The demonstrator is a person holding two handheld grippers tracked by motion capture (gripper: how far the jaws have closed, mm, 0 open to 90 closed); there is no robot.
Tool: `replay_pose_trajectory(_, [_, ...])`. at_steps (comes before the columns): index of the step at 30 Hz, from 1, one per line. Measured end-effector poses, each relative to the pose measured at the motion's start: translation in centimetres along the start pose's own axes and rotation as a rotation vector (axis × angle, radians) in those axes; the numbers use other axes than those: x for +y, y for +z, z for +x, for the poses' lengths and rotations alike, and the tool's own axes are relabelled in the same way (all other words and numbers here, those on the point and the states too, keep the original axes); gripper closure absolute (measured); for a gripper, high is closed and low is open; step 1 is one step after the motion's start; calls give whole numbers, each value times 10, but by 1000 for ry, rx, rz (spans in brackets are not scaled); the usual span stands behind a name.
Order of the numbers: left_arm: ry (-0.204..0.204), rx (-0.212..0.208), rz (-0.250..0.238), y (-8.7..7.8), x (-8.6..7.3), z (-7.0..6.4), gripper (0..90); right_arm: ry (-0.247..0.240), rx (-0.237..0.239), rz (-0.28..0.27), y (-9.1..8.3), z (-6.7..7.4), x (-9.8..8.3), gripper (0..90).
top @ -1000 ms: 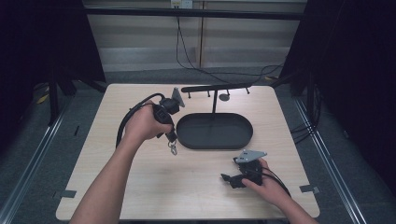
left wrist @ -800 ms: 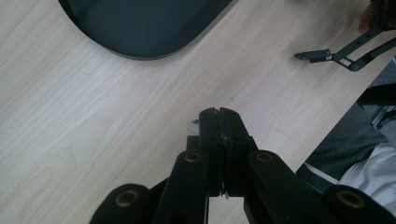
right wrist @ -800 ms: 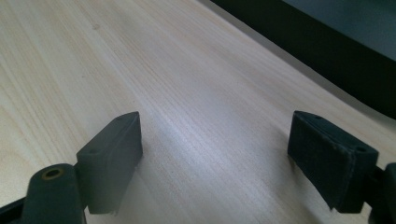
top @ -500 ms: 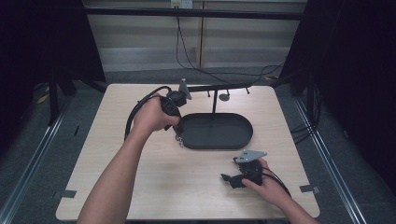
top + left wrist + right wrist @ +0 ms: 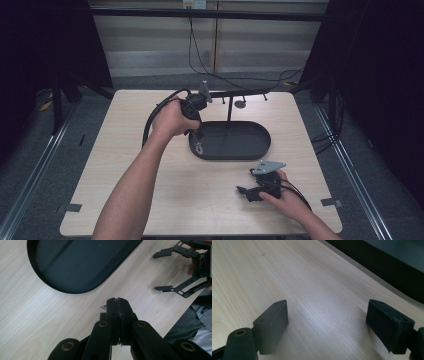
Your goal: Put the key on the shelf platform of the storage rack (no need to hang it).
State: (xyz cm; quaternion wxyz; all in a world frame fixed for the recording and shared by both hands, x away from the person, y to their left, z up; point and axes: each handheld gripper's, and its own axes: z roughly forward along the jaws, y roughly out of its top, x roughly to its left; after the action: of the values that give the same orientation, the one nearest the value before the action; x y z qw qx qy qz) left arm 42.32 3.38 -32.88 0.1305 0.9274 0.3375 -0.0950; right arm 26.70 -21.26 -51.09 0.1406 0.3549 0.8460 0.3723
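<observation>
The left gripper [image 5: 198,141] has its fingers clamped on a small silvery metal piece [image 5: 199,147], hanging over the near rim of the black oval tray [image 5: 260,145]. Pickup looks done; what seems left is placing it, perhaps on the black hook rack [image 5: 235,93]. The right gripper [image 5: 243,191] rests on the light wooden surface [image 5: 200,195], fingers apart.

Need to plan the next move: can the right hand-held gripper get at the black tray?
Probably yes: the right hand-held gripper, jaws open, sits near the black tray with nothing lying between them.
</observation>
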Motion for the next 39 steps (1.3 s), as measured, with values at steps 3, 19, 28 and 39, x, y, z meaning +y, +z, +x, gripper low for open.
replay_pose_trajectory(3, [4,3,-3,1,3,-1,891,-2,-2,-1,0,0,0,173])
replay_pose_trajectory(19, [3,6,-24,8,25,-5,890,-2,4,2,0,0,0,166])
replay_pose_trajectory(28, [7,26,-32,14,34,-2,889,-2,3,2,0,0,0,166])
replay_pose_trajectory(39, [3,48,-46,23,40,2,889,-4,2,2,0,0,0,166])
